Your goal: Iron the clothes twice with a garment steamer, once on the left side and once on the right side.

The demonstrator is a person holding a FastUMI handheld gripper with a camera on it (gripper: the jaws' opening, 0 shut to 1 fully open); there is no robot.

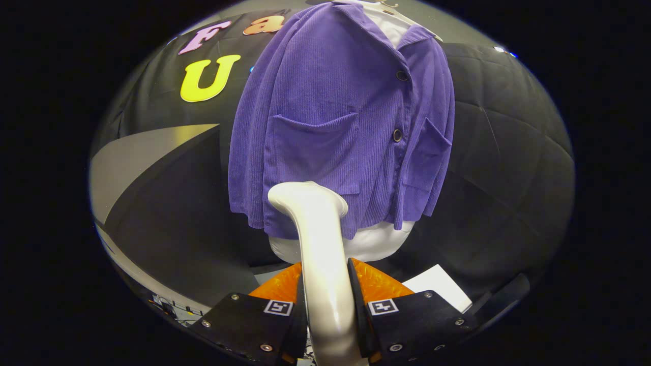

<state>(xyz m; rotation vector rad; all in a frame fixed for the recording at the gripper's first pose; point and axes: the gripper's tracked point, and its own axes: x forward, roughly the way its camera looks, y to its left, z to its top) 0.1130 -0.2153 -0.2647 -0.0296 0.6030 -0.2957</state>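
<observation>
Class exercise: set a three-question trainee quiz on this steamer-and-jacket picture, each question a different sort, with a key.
1. True or false: the gripper is shut on the steamer.
2. The steamer's head is nearest the jacket at its: A collar, B lower hem, C shoulder.
3. Fill in: the jacket hangs on a white ____.

Key: 1 true; 2 B; 3 mannequin.

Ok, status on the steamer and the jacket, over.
Gripper shut on white plastic garment steamer. Head at lower hem of purple ribbed button-up jacket. Nothing between them.
</observation>
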